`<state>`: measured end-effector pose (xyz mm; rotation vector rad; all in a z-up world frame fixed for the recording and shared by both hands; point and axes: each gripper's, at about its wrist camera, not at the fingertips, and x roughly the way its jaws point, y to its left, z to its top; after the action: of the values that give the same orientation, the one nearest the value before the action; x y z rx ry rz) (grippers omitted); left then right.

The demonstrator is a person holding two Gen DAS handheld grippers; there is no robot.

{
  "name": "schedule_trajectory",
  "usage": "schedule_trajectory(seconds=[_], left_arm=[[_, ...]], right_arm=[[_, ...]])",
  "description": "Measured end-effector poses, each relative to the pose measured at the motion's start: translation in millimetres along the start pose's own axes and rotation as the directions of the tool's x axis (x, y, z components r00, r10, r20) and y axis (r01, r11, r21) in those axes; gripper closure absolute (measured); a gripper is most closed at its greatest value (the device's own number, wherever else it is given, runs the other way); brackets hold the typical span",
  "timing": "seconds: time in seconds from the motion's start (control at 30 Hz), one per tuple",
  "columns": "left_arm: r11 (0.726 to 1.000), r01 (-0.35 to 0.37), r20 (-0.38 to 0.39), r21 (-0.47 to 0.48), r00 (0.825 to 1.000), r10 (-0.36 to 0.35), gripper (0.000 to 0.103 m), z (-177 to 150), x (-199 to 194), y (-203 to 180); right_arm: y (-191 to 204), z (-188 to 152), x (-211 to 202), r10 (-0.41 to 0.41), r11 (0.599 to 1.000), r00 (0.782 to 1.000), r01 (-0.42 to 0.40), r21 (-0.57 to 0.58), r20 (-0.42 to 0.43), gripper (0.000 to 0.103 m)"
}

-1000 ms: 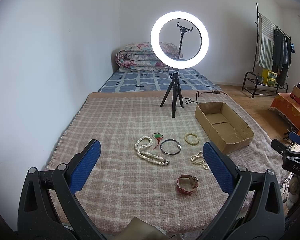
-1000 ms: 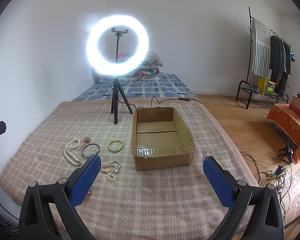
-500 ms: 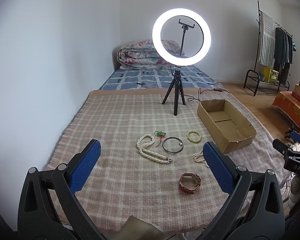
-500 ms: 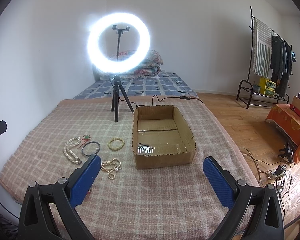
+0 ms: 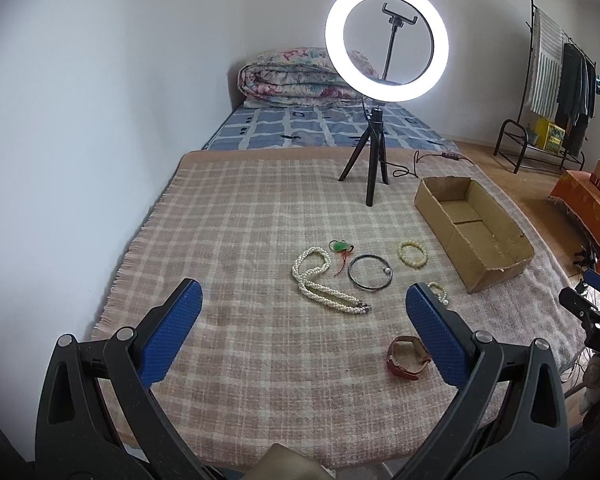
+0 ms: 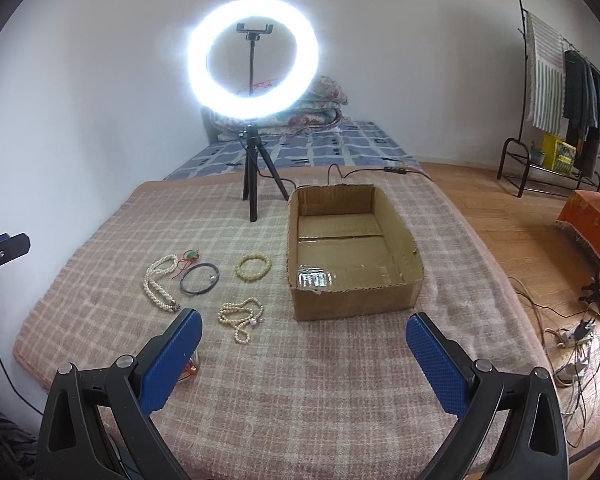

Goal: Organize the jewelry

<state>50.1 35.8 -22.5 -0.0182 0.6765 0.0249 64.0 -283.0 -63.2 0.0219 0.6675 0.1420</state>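
Several pieces of jewelry lie on a plaid blanket (image 5: pixel 240 240): a white pearl necklace (image 5: pixel 320 282), a green pendant on red cord (image 5: pixel 340 246), a dark bangle (image 5: pixel 370 272), a yellow bead bracelet (image 5: pixel 411 254), a cream bead strand (image 6: pixel 240 316) and a brown leather band (image 5: pixel 407 358). An empty cardboard box (image 6: pixel 352 252) stands right of them. My left gripper (image 5: pixel 300 306) hovers open above the blanket's near edge, short of the necklace. My right gripper (image 6: pixel 302 338) is open too, in front of the box, holding nothing.
A lit ring light on a tripod (image 5: pixel 386 44) stands behind the jewelry, its cable (image 6: pixel 360 170) trailing right. Folded quilts (image 5: pixel 296 80) lie on a blue mattress by the wall. A clothes rack (image 6: pixel 560 92), orange-covered furniture (image 6: pixel 592 220) and floor cables (image 6: pixel 572 332) are to the right.
Both grippers have shifted slightly; the jewelry and box sit a little lower and nearer in both views. Nothing was grasped or moved on the blanket.
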Motion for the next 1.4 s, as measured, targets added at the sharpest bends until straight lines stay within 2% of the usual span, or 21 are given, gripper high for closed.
schedule_trajectory(seconds=[0.1, 0.2, 0.27, 0.4, 0.47, 0.53, 0.73, 0.9, 1.07, 1.13, 1.2, 1.33, 1.4], left_arm=[[1.0, 0.015, -0.014, -0.005, 1.0, -0.015, 0.0, 5.5, 10.7, 7.0], [0.999, 0.047, -0.045, -0.026, 0.998, -0.048, 0.008, 11.8, 22.9, 14.6], [0.997, 0.069, -0.055, -0.035, 0.996, -0.07, 0.01, 16.1, 28.2, 17.6], [0.993, 0.098, -0.06, -0.065, 0.993, -0.102, 0.019, 24.0, 40.2, 22.7], [0.988, 0.126, -0.086, -0.092, 0.987, -0.134, 0.028, 25.4, 53.2, 26.8], [0.983, 0.137, -0.128, -0.125, 0.98, -0.153, 0.041, 26.0, 68.6, 31.8], [0.967, 0.165, -0.219, -0.194, 0.954, -0.206, 0.053, 24.4, 112.3, 43.0], [0.945, 0.201, -0.279, -0.259, 0.921, -0.273, 0.054, 19.8, 142.5, 40.4], [0.947, 0.192, -0.344, -0.258, 0.898, -0.276, 0.055, 14.7, 178.0, 30.2], [0.937, 0.193, -0.38, -0.29, 0.876, -0.298, 0.055, 9.7, 195.0, 29.1], [0.933, 0.175, -0.405, -0.315, 0.864, -0.299, 0.055, 4.0, 207.8, 29.9], [0.928, 0.15, -0.44, -0.34, 0.847, -0.298, 0.055, -3.3, 226.5, 30.6], [0.931, 0.138, -0.451, -0.338, 0.844, -0.289, 0.055, -5.6, 233.2, 31.3]], right_arm=[[6.2, -0.1, 12.6, 0.028, 0.999, 0.999, -0.029, -0.035, -0.023, 0.001], [12.5, 1.8, 28.0, 0.073, 0.994, 0.995, -0.078, -0.077, -0.068, 0.008], [15.9, 3.5, 38.3, 0.097, 0.99, 0.991, -0.106, -0.094, -0.092, 0.015], [23.7, 2.3, 55.6, 0.126, 0.981, 0.984, -0.143, -0.131, -0.13, 0.02], [29.7, -0.5, 63.4, 0.142, 0.974, 0.977, -0.166, -0.155, -0.158, 0.023], [34.5, -3.6, 70.3, 0.159, 0.968, 0.969, -0.191, -0.163, -0.189, 0.026], [44.9, -6.1, 84.3, 0.245, 0.953, 0.934, -0.282, -0.113, -0.261, 0.033], [56.1, -7.4, 90.0, 0.269, 0.941, 0.921, -0.314, -0.127, -0.282, 0.034], [69.0, -16.8, 103.6, 0.281, 0.927, 0.899, -0.346, -0.148, -0.336, 0.038], [72.4, -21.7, 110.0, 0.283, 0.921, 0.887, -0.357, -0.154, -0.363, 0.041], [74.8, -25.8, 116.3, 0.282, 0.918, 0.878, -0.364, -0.158, -0.387, 0.044], [77.2, -31.1, 126.9, 0.304, 0.917, 0.851, -0.383, -0.11, -0.429, 0.045], [78.0, -34.9, 132.6, 0.334, 0.918, 0.822, -0.395, -0.039, -0.461, 0.045]])
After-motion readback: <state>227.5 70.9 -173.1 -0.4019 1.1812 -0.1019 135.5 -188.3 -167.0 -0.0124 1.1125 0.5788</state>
